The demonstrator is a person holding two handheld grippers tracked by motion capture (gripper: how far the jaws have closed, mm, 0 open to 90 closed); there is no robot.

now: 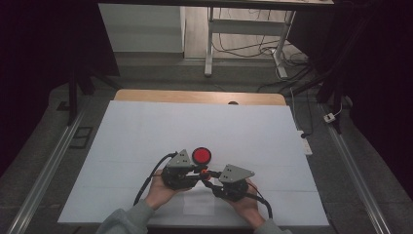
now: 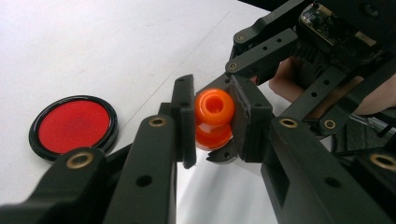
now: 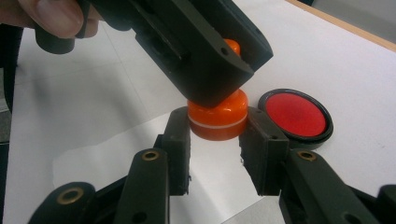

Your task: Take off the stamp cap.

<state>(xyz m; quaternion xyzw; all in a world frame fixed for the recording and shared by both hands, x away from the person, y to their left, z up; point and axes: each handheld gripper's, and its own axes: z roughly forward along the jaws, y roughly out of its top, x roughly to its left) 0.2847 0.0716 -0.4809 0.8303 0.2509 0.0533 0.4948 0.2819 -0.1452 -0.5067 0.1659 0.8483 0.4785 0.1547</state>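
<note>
While both grippers meet just beside the red disc (image 1: 201,156), the left gripper (image 2: 212,122) clamps the orange piece's (image 2: 213,116) top; right gripper (image 3: 217,135) jaws pinch its base.

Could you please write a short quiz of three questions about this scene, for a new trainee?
1. True or false: the left gripper is shut on the upper part of the orange piece.
2. Which thing lies flat on the white table cover beside the grippers?
A. a blue cup
B. a red disc with a black rim
C. a metal spoon
3. Fill in: the right gripper has its jaws on either side of the orange piece's ____ end.

Key
1. True; its pads press both sides.
2. B, the red disc.
3. Lower, the wide part with a pale ring.
</note>
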